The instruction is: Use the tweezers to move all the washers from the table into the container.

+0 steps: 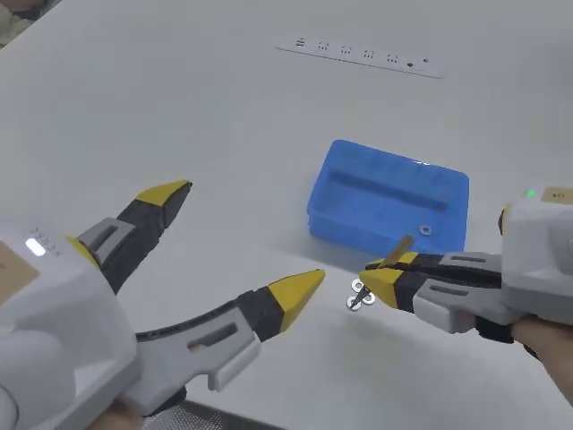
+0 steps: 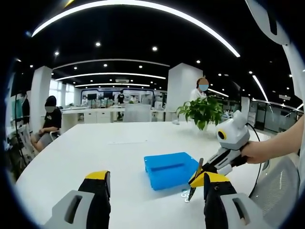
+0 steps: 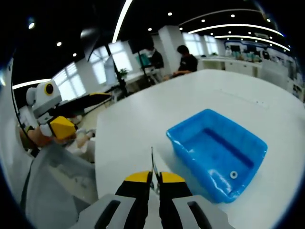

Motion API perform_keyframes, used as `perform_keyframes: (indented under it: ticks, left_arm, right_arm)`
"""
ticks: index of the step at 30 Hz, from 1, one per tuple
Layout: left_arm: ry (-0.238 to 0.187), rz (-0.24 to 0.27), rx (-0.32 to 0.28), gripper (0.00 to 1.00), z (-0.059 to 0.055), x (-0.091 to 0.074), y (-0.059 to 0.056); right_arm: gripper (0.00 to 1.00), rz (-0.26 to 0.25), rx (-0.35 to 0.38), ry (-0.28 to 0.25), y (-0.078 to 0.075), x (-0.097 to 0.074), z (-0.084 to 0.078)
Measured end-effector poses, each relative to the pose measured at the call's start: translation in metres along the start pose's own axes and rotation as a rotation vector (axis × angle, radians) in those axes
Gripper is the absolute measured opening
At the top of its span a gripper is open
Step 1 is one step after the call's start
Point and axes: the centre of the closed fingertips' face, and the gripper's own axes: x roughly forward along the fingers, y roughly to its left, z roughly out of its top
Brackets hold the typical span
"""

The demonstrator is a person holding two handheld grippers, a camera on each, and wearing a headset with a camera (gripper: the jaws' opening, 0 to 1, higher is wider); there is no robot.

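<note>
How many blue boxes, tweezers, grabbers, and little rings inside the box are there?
blue container: 1
tweezers: 1
grippers: 2 (left gripper, right gripper)
washer inside the container: 1
Total: 5
The washers on the table by the tweezers' tip are too blurred to count.

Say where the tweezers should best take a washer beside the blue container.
Take the washer by its rim: one tweezers tip through the hole, one outside, coming down from above. It lies flat on the table, so a sideways pinch likely catches nothing.
</note>
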Motion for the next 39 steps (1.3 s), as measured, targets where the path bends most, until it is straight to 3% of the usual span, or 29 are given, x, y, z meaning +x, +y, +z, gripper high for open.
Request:
perform_keyframes:
  ticks: [3, 8, 11, 18, 27, 32, 39]
  left_arm:
    - [0.0, -0.004, 0.001, 0.81, -0.003, -0.001, 0.004]
    - [0.012, -0.004, 0.006, 0.8, 0.003, 0.003, -0.007]
    - [0.014, -0.001, 0.007, 0.79, 0.002, 0.002, -0.006]
    - [0.009, 0.012, 0.0, 0.78, 0.006, 0.002, -0.007]
    - [-0.001, 0.032, -0.034, 0.76, 0.007, -0.001, -0.001]
    - [-0.003, 0.038, -0.037, 0.76, 0.008, -0.001, 0.001]
    - [-0.008, 0.034, -0.042, 0.76, 0.008, -0.002, 0.003]
  right_arm:
    - [0.03, -0.001, 0.002, -0.007, 0.0, 0.0, 0.001]
    - [0.03, -0.005, -0.024, 0.026, 0.003, 0.004, -0.005]
    - [0.03, -0.008, -0.04, 0.021, 0.006, 0.004, -0.004]
    - [0.04, -0.016, -0.259, 0.064, 0.018, 0.006, -0.009]
    - [0.03, -0.026, -0.397, 0.07, 0.022, 0.007, -0.013]
    - [0.02, -0.038, -0.344, 0.044, 0.017, 0.004, -0.008]
    - [0.02, -0.051, -0.177, -0.114, 0.002, -0.022, 0.032]
